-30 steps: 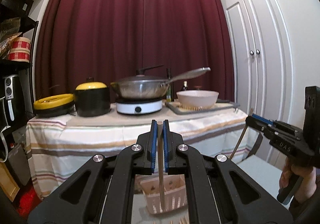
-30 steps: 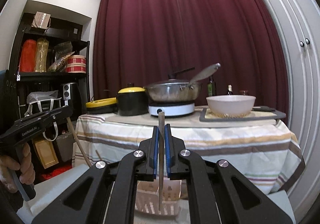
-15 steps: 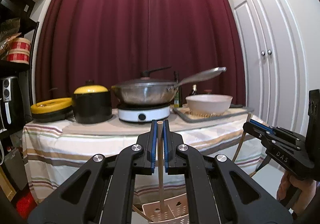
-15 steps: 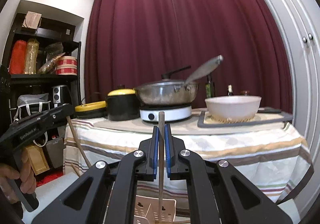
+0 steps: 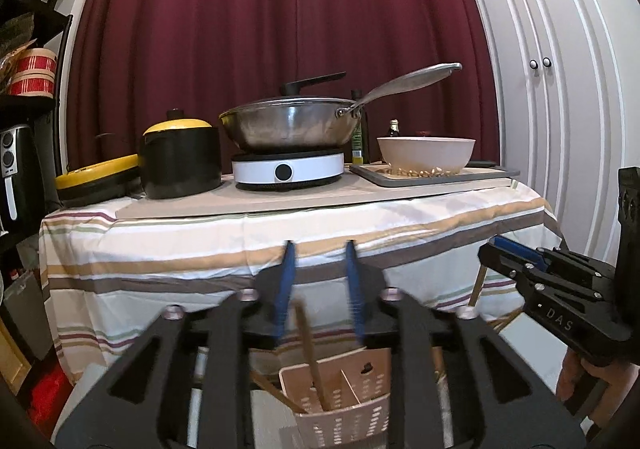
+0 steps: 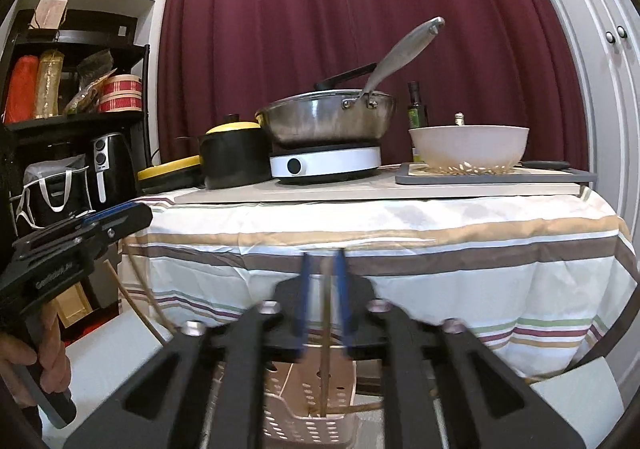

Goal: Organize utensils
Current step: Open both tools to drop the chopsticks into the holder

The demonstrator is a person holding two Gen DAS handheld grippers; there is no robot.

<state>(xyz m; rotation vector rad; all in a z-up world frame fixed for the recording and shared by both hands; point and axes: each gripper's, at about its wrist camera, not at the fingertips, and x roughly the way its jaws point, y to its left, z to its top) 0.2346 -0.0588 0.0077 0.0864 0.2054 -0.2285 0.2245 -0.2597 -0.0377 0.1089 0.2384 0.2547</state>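
A beige perforated utensil basket point(image 5: 344, 423) stands on the low surface just below both grippers. My left gripper point(image 5: 319, 249) hovers over it with its jaws opening. A wooden chopstick point(image 5: 309, 353) leans loose below the blue pads, its lower end in the basket's left compartment. In the right wrist view the same basket point(image 6: 304, 425) sits under my right gripper point(image 6: 322, 259), whose jaws are also opening. A second chopstick point(image 6: 326, 333) stands between these pads, apart from both, with its lower end in the basket.
Behind stands a table with a striped cloth point(image 5: 280, 245) carrying a wok point(image 5: 288, 125) on a hob, a black pot point(image 5: 180, 161) and a white bowl point(image 5: 426, 153). More chopsticks point(image 6: 360, 407) lie beside the basket. A dark shelf point(image 6: 76, 121) is at left, white cupboard doors point(image 5: 560, 89) at right.
Both grippers have come down closer to the basket. Their jaws, shut on one chopstick each before, have parted, and both chopsticks have slipped down into the basket.
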